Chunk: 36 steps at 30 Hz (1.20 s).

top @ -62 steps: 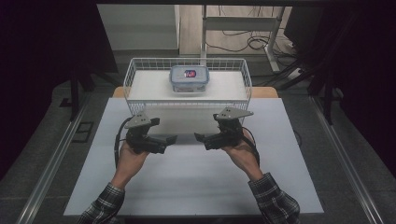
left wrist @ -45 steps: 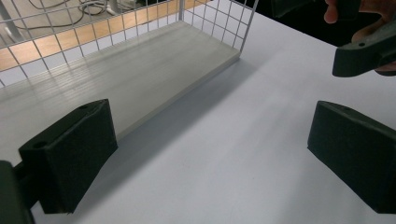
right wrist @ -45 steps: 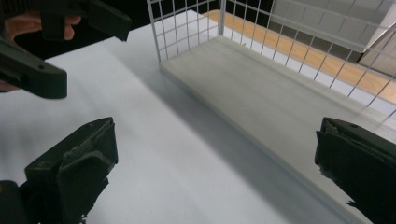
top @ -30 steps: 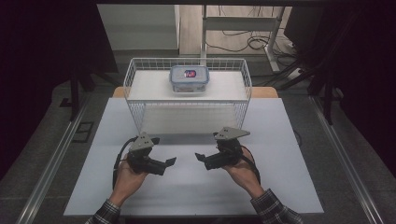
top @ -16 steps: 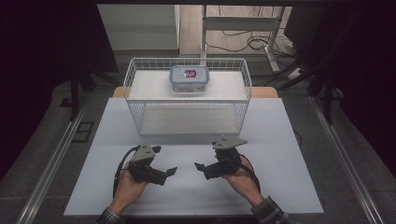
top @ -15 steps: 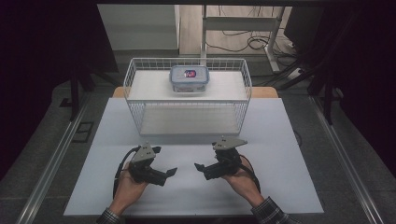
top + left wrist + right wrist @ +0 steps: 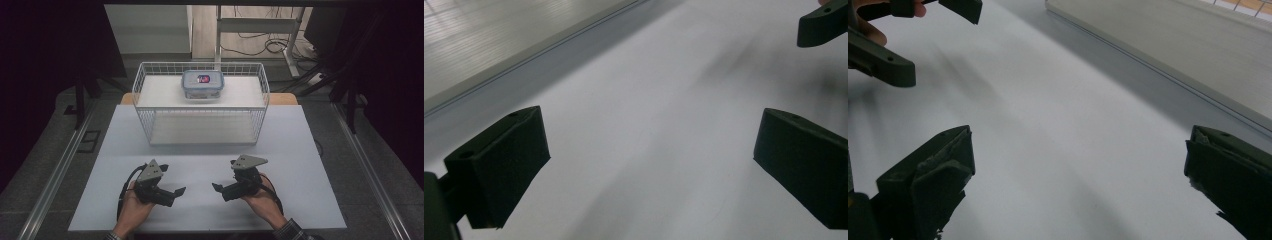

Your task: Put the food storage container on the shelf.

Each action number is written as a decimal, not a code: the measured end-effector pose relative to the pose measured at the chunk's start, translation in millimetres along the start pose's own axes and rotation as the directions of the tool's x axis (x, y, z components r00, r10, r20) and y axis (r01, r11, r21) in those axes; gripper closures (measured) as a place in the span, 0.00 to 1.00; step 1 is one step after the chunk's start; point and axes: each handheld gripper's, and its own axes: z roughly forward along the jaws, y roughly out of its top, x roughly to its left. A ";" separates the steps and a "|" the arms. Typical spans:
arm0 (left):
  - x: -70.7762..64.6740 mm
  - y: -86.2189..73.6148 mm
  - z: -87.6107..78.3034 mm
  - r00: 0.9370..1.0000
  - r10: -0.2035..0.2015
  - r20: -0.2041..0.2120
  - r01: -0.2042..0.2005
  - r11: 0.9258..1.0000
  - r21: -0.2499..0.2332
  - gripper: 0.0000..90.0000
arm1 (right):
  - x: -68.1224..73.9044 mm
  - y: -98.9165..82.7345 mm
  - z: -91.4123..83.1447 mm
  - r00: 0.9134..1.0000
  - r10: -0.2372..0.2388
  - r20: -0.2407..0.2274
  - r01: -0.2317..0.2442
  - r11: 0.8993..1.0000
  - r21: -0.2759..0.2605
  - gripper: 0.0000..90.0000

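Clear plastic lidded food container (image 7: 202,83) is sitting at the back of the white wire basket (image 7: 145,120), well apart from both grippers. Left gripper (image 7: 175,193) and right gripper (image 7: 218,189) are resting low on the white tabletop (image 7: 300,150), facing each other, jaws spread wide, gripping nothing.

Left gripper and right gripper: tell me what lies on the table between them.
Nothing. In the high view, only bare white table separates the left gripper from the right gripper, both open.
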 end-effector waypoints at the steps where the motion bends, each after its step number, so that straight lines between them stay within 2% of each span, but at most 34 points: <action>1: 0.4 -1.3 -1.5 1.000 -0.004 -0.004 0.004 1.000 -0.001 0.01 | -0.1 -1.3 -1.5 1.000 0.000 0.001 0.000 1.000 -0.001 0.00; 7: 1.3 -8.4 -10.7 1.000 -0.013 -0.023 0.013 1.000 -0.002 0.01 | -1.1 -9.2 -11.1 1.000 -0.002 0.020 0.002 1.000 -0.009 0.00; 14: 1.3 -14.1 -20.7 0.999 0.000 -0.051 0.000 1.000 0.003 0.01 | -4.0 -15.9 -23.0 0.999 0.000 0.046 0.001 1.000 -0.023 0.00; 26: 4.1 -24.4 -35.1 0.997 -0.018 -0.075 0.017 1.000 -0.002 0.02 | -10.0 -26.6 -36.9 0.997 0.017 0.072 -0.014 0.999 -0.032 0.00; 36: 7.9 -34.5 -48.6 0.994 -0.038 -0.101 0.038 0.999 -0.003 0.02 | -19.6 -39.0 -51.8 0.993 0.052 0.105 -0.049 0.998 -0.034 0.00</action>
